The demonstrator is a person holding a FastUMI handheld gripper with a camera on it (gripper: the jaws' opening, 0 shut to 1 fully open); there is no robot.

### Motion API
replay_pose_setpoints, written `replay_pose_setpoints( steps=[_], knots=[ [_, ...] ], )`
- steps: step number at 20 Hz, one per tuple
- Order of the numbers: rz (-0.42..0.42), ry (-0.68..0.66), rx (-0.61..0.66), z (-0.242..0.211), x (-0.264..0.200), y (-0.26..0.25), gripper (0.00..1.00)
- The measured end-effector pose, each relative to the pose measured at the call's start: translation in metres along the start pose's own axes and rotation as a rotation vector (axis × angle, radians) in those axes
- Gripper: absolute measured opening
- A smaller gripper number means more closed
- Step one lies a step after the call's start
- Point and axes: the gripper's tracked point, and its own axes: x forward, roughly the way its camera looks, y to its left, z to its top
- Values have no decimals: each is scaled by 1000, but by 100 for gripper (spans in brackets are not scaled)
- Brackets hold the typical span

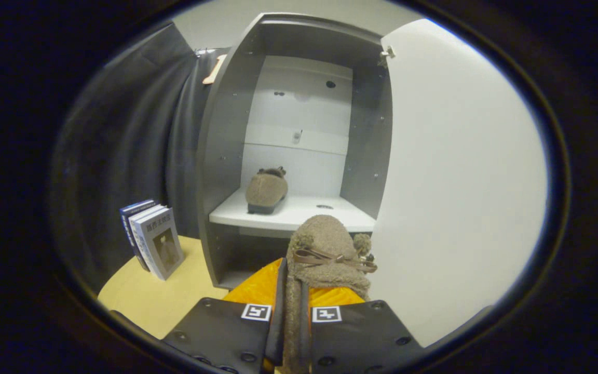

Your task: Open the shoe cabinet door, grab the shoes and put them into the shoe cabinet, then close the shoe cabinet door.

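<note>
A: The gripper (289,317) is seen clamped on the second shoe (325,259), both fingers pressed against its fuzzy collar, the toe pointed ahead at twelve o'clock.

B: And the cabinet (226,156) is already opened: the door (460,182) is swung wide, out at three o'clock from the fingers.

A: The first shoe (266,191) is set on the white shelf (299,214), toward its eleven o'clock corner, toe outward. Room is left beside it at one o'clock, presumably for the partner.

B: The grip on the heel end is judged sensible: the toe can be slid in first, and the fingers can be kept outside the frame.

A: The held shoe is carried just short of the shelf's front lip. A lift may be needed, since the shelf edge sits above the lower opening.

B: Some books (153,244) are stood at nine o'clock on the pale tabletop (159,301), well apart from the action.

A: What is hidden? The sole of the held shoe is not seen, nor how deep the fingers bite. An orange surface (257,291) beneath it is cut off; what it is cannot be told.

B: The lower compartment is lost in shadow, and the small fittings on the back panel are too small to be named.
</note>
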Motion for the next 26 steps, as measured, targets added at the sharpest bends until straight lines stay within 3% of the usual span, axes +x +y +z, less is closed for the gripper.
replay_pose_setpoints(
  steps=[6,12,20,26],
  knots=[
    [16,-40,5,41,39,-3,15],
    [39,-61,3,72,127,-19,15],
    [40,-15,6,79,253,-23,15],
    [25,93,42,68,307,-32,15]
  ],
)
